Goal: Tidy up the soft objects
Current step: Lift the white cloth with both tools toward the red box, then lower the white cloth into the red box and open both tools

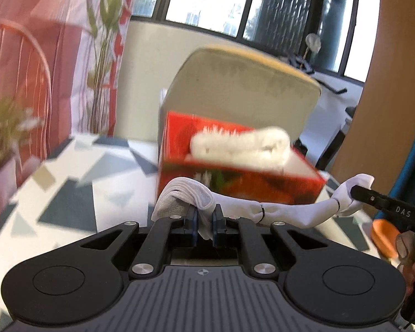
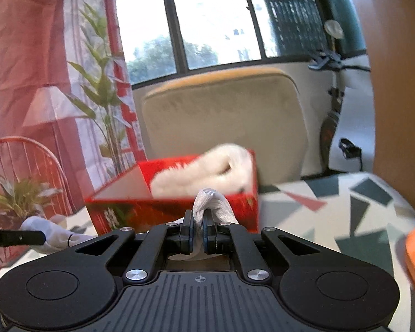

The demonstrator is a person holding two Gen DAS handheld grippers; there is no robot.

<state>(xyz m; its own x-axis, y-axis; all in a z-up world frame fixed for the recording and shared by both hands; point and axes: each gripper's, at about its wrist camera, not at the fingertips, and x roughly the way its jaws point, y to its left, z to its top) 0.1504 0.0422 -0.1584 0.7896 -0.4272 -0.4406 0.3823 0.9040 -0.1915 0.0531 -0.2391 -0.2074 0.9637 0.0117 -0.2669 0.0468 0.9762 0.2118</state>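
A long white sock [image 1: 285,213] hangs stretched in the air between my two grippers. My left gripper [image 1: 204,215] is shut on its ribbed cuff end. At the far right of the left wrist view, my right gripper [image 1: 357,192] pinches the other end. The right wrist view shows the right gripper [image 2: 197,221] shut on bunched white sock fabric [image 2: 213,204], with the left gripper [image 2: 41,238] at the left edge. Just beyond the sock stands an open red box [image 1: 262,185] holding a fluffy white rolled item [image 1: 240,146]. Both views are blurred.
The box rests on a table with a geometric patterned cloth [image 1: 69,193]. A beige chair back [image 1: 243,94] stands behind the box. A potted plant [image 1: 2,138] is at the left and an orange object [image 1: 384,238] at the right. An exercise bike [image 2: 332,110] is farther back.
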